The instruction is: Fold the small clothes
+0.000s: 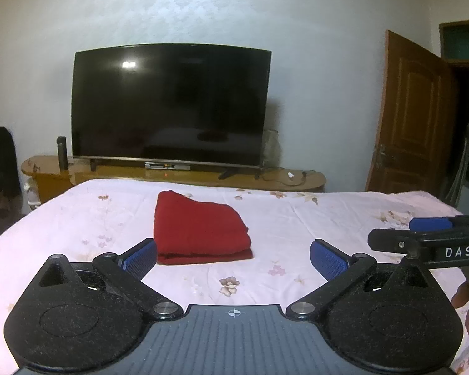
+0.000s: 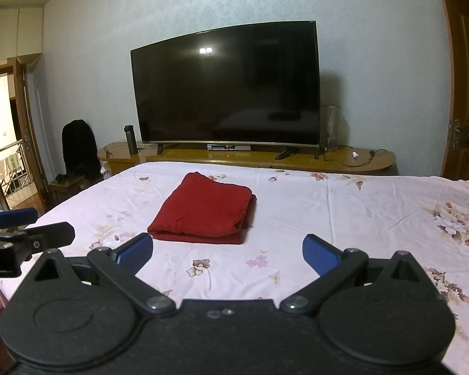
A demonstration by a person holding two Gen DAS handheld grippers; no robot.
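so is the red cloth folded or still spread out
Folded. The red cloth lies as a compact rectangle on the bed sheet, with stacked layers visible along its near edge. Both claws are open and clear of it.

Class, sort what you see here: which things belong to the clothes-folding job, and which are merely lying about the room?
Belongs to the job:
red garment, folded, on the bed sheet
left gripper, open
right gripper, open

Just lying about:
television
wooden stand
dark flask
cable
door
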